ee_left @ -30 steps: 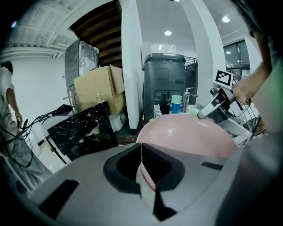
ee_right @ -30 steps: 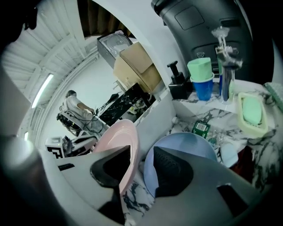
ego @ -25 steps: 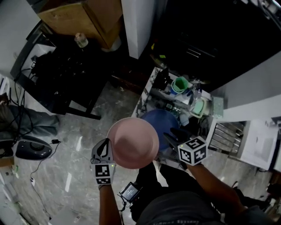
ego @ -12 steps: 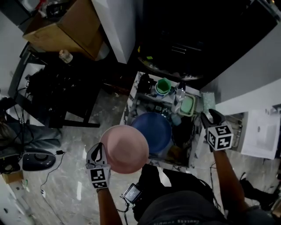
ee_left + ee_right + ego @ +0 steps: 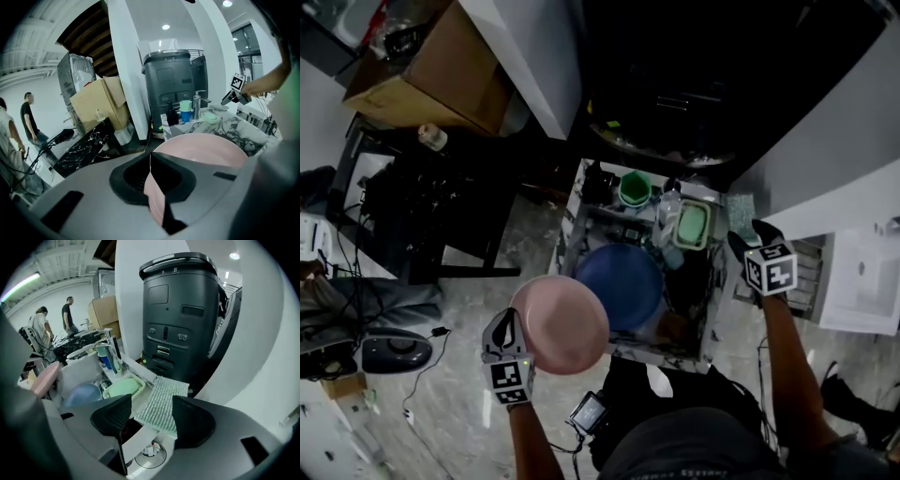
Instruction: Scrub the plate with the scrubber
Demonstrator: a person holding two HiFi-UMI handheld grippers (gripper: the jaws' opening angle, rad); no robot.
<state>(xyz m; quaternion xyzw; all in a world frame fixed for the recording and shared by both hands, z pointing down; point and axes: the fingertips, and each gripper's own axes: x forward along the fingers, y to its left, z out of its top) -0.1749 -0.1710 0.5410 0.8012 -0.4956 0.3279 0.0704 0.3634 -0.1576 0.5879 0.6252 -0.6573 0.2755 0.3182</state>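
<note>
My left gripper (image 5: 513, 328) is shut on the rim of a pink plate (image 5: 561, 323) and holds it over the floor, in front of the sink. In the left gripper view the plate (image 5: 206, 147) runs out from between the closed jaws of that gripper (image 5: 152, 187). My right gripper (image 5: 748, 236) reaches over the counter at the sink's right side. Its jaws are opening. The scrubber (image 5: 161, 401), a silvery green mesh pad, lies flat on the counter edge just beyond the right gripper (image 5: 151, 403), in line with the gap, and the pads do not press on it.
A blue plate (image 5: 623, 286) lies in the marble sink (image 5: 574, 234), with a green cup (image 5: 634, 187) and a pale green tray (image 5: 692, 225) behind it. A dish rack (image 5: 811, 272) sits to the right, a tall dark machine (image 5: 183, 310) beyond. A cardboard box (image 5: 431, 70) and black table are left.
My right gripper has swung away from the plate, rightward and farther out to the counter beside the sink. The left gripper still holds the pink plate, shifted slightly left.
</note>
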